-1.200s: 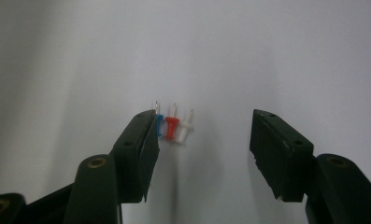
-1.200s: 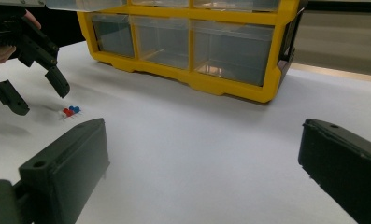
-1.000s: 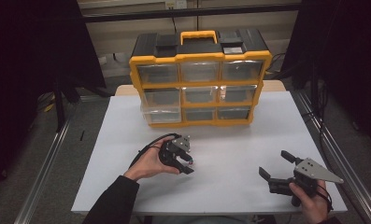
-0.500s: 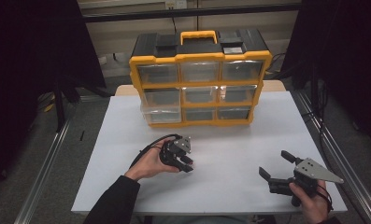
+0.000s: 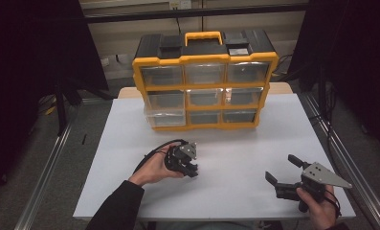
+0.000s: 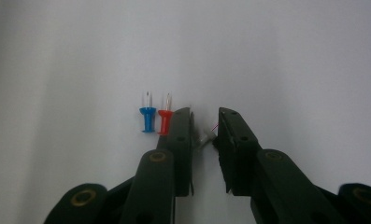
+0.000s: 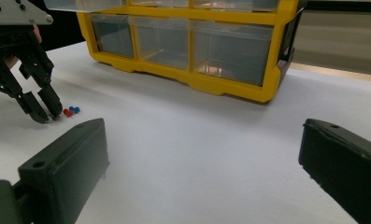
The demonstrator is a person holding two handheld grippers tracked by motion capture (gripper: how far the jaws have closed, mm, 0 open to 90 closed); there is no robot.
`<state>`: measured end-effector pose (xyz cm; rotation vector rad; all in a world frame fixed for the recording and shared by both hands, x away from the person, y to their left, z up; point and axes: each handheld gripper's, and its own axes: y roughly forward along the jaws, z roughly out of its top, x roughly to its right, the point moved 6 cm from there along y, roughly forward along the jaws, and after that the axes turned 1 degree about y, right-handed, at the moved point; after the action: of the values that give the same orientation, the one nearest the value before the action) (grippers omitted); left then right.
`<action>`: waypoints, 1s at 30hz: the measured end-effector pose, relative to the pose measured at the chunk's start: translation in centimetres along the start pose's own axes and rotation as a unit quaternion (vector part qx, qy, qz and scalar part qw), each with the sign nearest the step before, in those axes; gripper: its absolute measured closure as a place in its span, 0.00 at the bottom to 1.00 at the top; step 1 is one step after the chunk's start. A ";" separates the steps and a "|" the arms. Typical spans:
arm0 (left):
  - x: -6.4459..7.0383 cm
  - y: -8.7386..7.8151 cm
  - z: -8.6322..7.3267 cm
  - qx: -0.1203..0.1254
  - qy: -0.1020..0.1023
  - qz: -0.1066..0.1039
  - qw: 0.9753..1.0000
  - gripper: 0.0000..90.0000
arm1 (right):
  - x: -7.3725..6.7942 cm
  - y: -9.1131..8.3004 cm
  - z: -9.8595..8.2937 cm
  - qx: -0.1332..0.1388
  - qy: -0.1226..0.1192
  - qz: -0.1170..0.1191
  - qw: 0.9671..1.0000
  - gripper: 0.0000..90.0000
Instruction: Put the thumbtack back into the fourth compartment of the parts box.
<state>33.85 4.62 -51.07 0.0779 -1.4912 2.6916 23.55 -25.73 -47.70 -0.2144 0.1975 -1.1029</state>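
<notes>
My left gripper (image 6: pixel 205 112) points down at the white table (image 5: pixel 254 143), its jaws a narrow gap apart. A small clear pushpin (image 6: pixel 205 137) lies in that gap; I cannot tell whether it is pinched. Just left of the jaws lie a blue pushpin (image 6: pixel 147 119) and a red pushpin (image 6: pixel 165 120). In the high view the left gripper (image 5: pixel 192 171) sits near the table's middle front. My right gripper (image 5: pixel 280 167) is held at the front right, wide open with nothing in it (image 7: pixel 203 128). Its view shows the left gripper (image 7: pixel 47 114) beside the red (image 7: pixel 67 112) and blue (image 7: pixel 74 109) pins.
A yellow and black drawer organizer (image 5: pixel 204 79) with clear drawers stands at the back of the table, its lower left drawer pulled out a little. Metal rails run along both sides of the table.
</notes>
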 end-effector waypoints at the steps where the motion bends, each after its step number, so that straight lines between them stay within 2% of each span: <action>1: 0.0 0.0 0.0 0.000 0.002 -0.001 1.000 0.85 | 0.0 0.0 0.0 0.001 0.001 0.000 1.000 0.01; 7: -0.3 0.1 -0.2 0.022 -0.007 -0.009 1.000 0.91 | 0.0 0.0 0.0 0.001 -0.001 0.000 1.000 0.01; 11: -0.3 0.0 -0.2 0.015 -0.011 -0.005 1.000 0.92 | 0.0 0.0 0.0 0.000 -0.001 0.000 1.000 0.01; 12: -0.3 -0.2 -0.3 0.005 -0.006 -0.020 1.000 0.93 | 0.0 0.0 0.0 0.000 -0.001 0.001 1.000 0.01; 13: -0.3 -0.2 -0.3 0.006 -0.005 -0.025 1.000 0.93 | 0.0 0.0 0.0 0.000 -0.001 0.000 1.000 0.01; 23: -0.4 -0.3 -0.2 0.010 -0.023 -0.019 1.000 0.95 | 0.0 0.0 0.0 0.001 -0.001 -0.001 1.000 0.01; 24: -0.5 -0.2 -0.1 0.024 -0.027 -0.009 0.999 0.95 | 0.0 0.0 0.0 0.001 -0.001 0.000 1.000 0.01; 26: -0.4 -0.6 -0.1 0.019 -0.028 -0.022 0.999 0.95 | 0.0 0.0 0.0 0.001 -0.001 -0.001 1.000 0.01; 28: -0.4 -0.8 0.0 0.025 -0.030 -0.021 0.999 0.95 | 0.0 0.0 0.0 0.001 -0.001 -0.001 1.000 0.01; 30: -0.4 -0.8 0.1 0.045 -0.037 -0.006 0.998 0.95 | 0.0 0.0 0.0 0.001 -0.001 -0.001 1.000 0.01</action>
<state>34.26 4.89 -50.38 0.1926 -1.3834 2.7747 23.54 -25.74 -47.68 -0.2132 0.1939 -1.1042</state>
